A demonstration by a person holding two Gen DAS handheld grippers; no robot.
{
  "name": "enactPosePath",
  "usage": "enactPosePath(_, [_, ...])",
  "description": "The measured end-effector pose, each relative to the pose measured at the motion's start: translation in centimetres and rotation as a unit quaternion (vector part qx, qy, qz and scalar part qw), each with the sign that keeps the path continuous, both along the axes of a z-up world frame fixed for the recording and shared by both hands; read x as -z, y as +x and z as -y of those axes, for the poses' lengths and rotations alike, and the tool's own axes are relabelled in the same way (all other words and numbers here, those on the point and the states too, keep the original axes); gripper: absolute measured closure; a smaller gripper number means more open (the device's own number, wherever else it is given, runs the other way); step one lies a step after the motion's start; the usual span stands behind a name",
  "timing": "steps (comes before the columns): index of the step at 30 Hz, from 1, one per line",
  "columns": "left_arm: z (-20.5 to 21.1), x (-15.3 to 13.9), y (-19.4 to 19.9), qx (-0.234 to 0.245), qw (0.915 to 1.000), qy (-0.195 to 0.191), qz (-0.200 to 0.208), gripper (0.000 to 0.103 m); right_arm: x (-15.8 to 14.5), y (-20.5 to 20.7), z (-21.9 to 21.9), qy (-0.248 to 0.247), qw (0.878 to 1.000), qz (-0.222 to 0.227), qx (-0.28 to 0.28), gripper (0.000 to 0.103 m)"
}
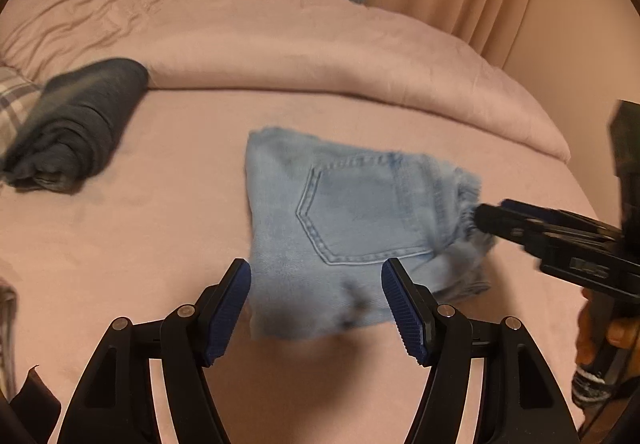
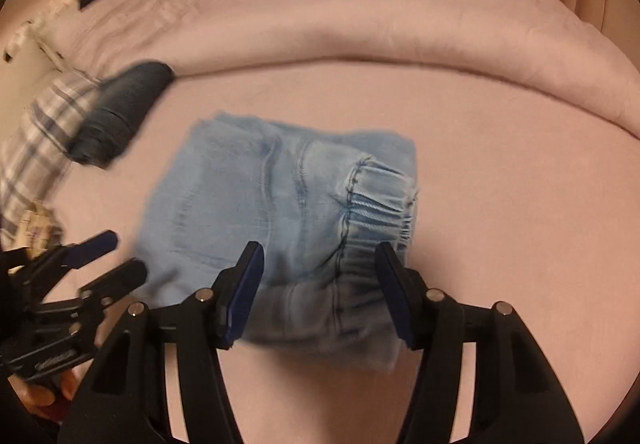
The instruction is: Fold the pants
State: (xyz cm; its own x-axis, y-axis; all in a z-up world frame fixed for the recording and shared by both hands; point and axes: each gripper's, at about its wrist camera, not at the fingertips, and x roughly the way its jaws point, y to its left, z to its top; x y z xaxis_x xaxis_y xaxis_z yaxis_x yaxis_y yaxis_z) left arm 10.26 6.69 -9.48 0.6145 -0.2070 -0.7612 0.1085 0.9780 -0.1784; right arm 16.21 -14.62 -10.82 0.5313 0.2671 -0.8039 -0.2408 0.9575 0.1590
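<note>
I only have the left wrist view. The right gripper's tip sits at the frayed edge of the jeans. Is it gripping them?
Observer: No. In the right wrist view the right gripper stands open above the folded light blue pants, and its pads are not pinching.
Operator: What's below it?
Observer: A gathered elastic band on top of the fold.
Operator: And my gripper from that side?
Observer: The left gripper is open at the pants' left edge, with nothing between its fingers.
</note>
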Motion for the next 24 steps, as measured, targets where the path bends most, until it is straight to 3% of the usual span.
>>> enactPosePath(3, [0.1, -3.1, -1.9, -0.008, 0.9999, -0.001, 0.013, 0.016, -4.5, -3.0, 0.6, 0.017, 0.999, 0.035, 0.001, 0.031])
enactPosePath(7, [0.5, -6.6, -4.4, -0.011, 0.9997, 0.006, 0.023, 0.013, -8.4, -7.1, 0.8, 0.009, 0.998, 0.060, -0.006, 0.022])
enactPosePath(11, [1.9, -9.4, -6.2, -0.031, 0.9963, 0.080, 0.011, 0.008, -11.5, -10.9, 0.9, -0.016, 0.998, 0.068, -0.006, 0.004])
enactPosePath(13, [2.3, -10.5, -6.8, -0.033, 0.9950, 0.093, 0.015, 0.008, -12.1, -12.4, 0.9, -0.021, 0.997, 0.073, -0.010, 0.004])
enactPosePath(17, [2.6, -12.0, -8.5, -0.021, 0.9966, 0.075, 0.026, 0.008, -13.5, -14.5, 0.9, -0.029, 0.996, 0.079, -0.010, 0.004])
enactPosePath(24, [3.0, -13.8, -9.9, -0.019, 0.9959, 0.076, 0.045, 0.008, -14.7, -16.3, 0.6, -0.042, 0.995, 0.092, -0.021, 0.003])
